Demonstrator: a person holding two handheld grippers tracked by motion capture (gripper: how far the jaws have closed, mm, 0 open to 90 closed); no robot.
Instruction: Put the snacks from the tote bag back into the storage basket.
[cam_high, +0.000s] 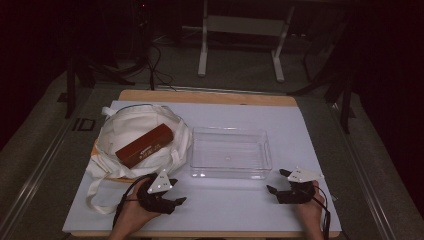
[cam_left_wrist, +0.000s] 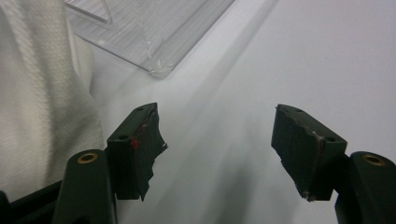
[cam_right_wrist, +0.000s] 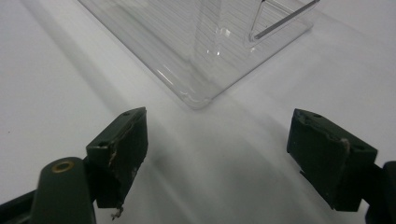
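A long reddish-brown box (cam_high: 145, 145) lies across a crumpled white cloth bag (cam_high: 131, 129) at the left of the white mat. A clear plastic tray (cam_high: 231, 152) stands empty at the middle. My left gripper (cam_high: 178, 192) rests on the mat just in front of the bag, open, with nothing between its jaws. In the left gripper view the left gripper (cam_left_wrist: 215, 112) points past the bag's cloth (cam_left_wrist: 37, 93) toward a corner of the tray (cam_left_wrist: 140, 32). My right gripper (cam_high: 276, 181) sits open by the tray's near right corner. The right gripper (cam_right_wrist: 217, 116) faces that tray corner (cam_right_wrist: 210, 42) over bare mat.
The white mat (cam_high: 310, 145) lies on a wooden table top (cam_high: 210, 96). Bag straps (cam_high: 95, 192) trail toward the front left edge. Beyond the table stands a white frame (cam_high: 240, 30) on a dark floor with cables.
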